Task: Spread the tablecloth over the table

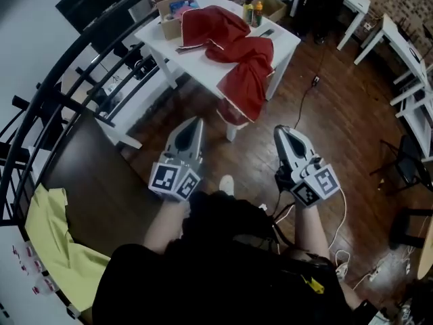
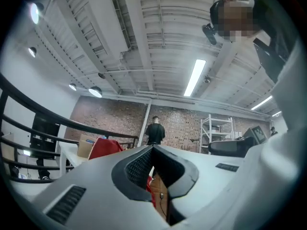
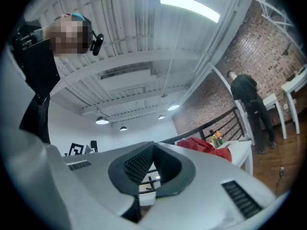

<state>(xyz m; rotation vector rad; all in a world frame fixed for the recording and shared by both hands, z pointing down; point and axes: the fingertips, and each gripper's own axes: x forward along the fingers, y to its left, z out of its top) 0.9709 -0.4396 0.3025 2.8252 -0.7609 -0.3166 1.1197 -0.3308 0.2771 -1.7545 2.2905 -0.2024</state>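
1. Writing: the bottles (image 1: 254, 12) at the far end of the table (image 1: 287, 42) carry labels, but the print is too small for me to read. The cardboard box (image 1: 170, 17) beside them shows a blue patch, also unreadable. The only clear graphics are the black-and-white square markers on the left marker cube (image 1: 174, 179) and the right marker cube (image 1: 316, 185).
2. Hand pose: both forearms reach forward from the body, side by side over the wooden floor (image 1: 338, 107). Each claw points roughly level toward the table and stands well apart from it.
3. Left claw (image 1: 195, 122): in the left gripper view the jaws meet at the tips and hold nothing.
4. Right claw (image 1: 282, 133): in the right gripper view the jaws are likewise closed together, with nothing between them.
5. Task object: the red tablecloth (image 1: 233, 46) lies bunched in a heap on the white table. One fold hangs over the near edge toward the floor. Neither claw touches it.
6. Surroundings: a black railing (image 1: 81, 80) curves along the left. A yellow cloth (image 1: 51, 235) lies at lower left. The gripper views show a person in dark clothes (image 2: 155, 131) standing by the brick wall (image 2: 110, 116).
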